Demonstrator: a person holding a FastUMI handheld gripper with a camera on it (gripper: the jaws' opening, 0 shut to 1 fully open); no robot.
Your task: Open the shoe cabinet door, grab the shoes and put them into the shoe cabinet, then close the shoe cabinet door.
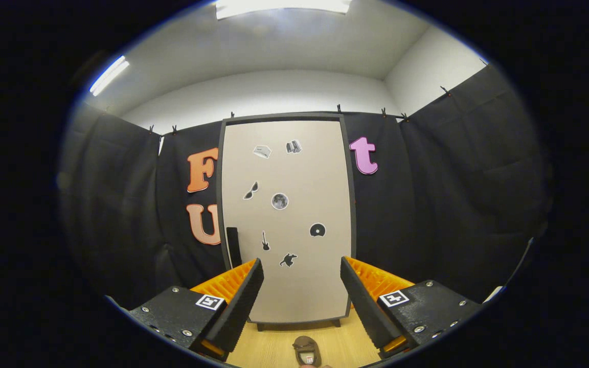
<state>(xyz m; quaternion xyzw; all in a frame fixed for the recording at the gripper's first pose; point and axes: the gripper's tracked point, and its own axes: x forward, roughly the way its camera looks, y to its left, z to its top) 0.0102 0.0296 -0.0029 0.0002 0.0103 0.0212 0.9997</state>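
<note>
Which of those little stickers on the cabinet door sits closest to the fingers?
The dark animal-shaped sticker, lowest on the shoe cabinet door. It sits level with the open fingers' tips; the guitar sticker is slightly higher.

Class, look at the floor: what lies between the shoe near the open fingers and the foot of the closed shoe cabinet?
Nothing: the gripper view shows bare wooden floor between the shoe and the shoe cabinet. The gripper is open.

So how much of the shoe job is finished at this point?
Nothing looks done. The shoe cabinet door stands shut ahead, its dark handle at the left edge untouched. The gripper is open and empty, facing the door. A brown shoe waits on the floor below the fingers. Opening, loading and closing remain.
</note>
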